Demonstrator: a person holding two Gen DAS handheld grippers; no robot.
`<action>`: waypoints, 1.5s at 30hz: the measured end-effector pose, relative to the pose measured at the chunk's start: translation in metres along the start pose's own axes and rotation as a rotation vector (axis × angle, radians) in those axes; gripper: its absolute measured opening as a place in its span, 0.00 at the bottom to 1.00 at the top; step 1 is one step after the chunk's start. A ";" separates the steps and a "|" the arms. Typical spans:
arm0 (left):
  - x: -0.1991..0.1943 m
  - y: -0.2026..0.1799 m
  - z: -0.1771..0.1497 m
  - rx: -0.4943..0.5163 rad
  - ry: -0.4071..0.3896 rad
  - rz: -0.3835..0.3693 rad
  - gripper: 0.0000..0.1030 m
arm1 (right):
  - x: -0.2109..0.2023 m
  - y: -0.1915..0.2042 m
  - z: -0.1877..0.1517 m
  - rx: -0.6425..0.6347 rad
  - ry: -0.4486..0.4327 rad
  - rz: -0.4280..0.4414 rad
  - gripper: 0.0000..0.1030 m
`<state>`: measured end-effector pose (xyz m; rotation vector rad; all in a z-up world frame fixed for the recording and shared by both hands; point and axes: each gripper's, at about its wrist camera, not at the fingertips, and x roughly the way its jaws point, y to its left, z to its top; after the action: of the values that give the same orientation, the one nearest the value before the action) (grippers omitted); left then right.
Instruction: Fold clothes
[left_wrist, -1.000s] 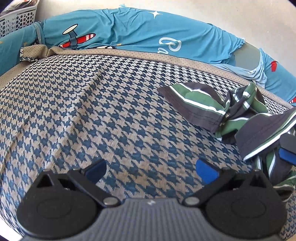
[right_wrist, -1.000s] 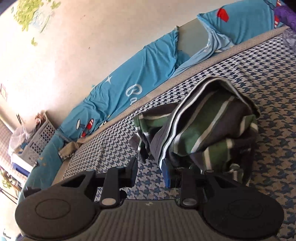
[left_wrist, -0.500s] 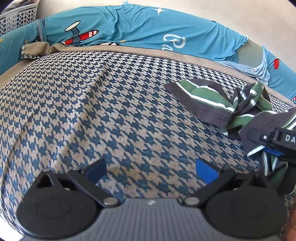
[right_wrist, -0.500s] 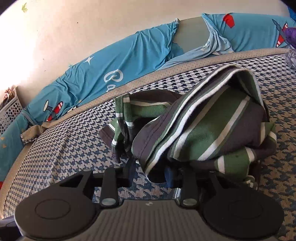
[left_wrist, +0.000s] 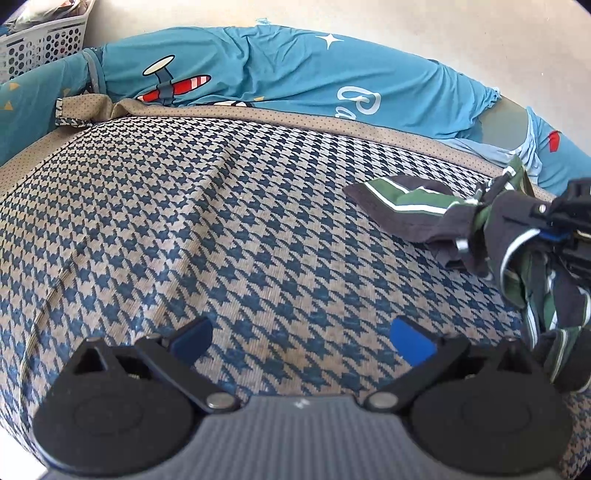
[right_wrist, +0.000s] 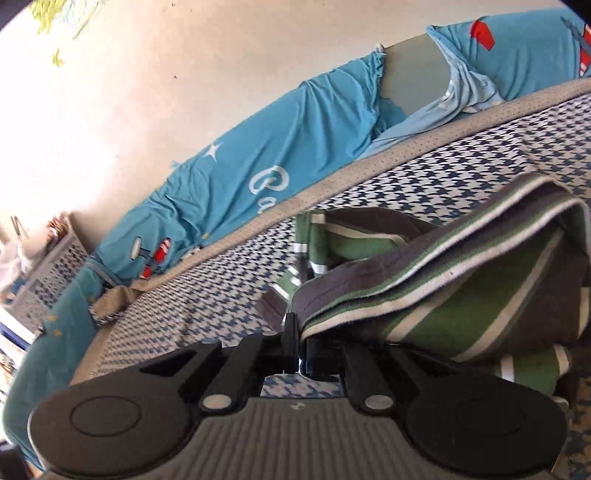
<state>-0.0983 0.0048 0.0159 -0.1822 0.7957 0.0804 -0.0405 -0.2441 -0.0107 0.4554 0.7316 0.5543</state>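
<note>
Houndstooth mattress cover (left_wrist: 229, 236), blue on tan, carries the work. Nearest in the left wrist view: left gripper (left_wrist: 301, 338), jaws spread wide, nothing between them, hovering over bare cover. Right wrist view: right gripper (right_wrist: 298, 345) has just been closing; its jaws now pinch the grey hem of the striped garment (right_wrist: 461, 295), green, grey and white.

Garment is bunched near the right edge of the mattress, well short of the far edge. From the left gripper it lies ahead and to the right. One flat flap (left_wrist: 399, 206) reaches leftward across the cover, so the long axis runs roughly left to right. Right hand is on the cloth; left is well apart from it.

Judgement: spreading comes next, and the left gripper must travel right to the free flap.

Farthest: blue printed bedding (left_wrist: 280, 70) along the wall, white basket (left_wrist: 44, 40) at the far left corner.
</note>
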 end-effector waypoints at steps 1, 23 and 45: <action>-0.002 0.001 0.001 -0.004 -0.006 -0.002 1.00 | -0.001 0.001 0.008 0.030 0.007 0.051 0.06; -0.017 -0.004 0.000 0.024 -0.042 -0.060 1.00 | 0.019 0.049 -0.009 -0.260 0.346 0.125 0.19; 0.016 -0.067 -0.013 0.217 -0.101 -0.099 0.80 | -0.010 0.017 -0.002 -0.192 0.290 0.150 0.19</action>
<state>-0.0865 -0.0633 0.0046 -0.0122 0.6880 -0.0896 -0.0532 -0.2365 0.0031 0.2541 0.9159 0.8353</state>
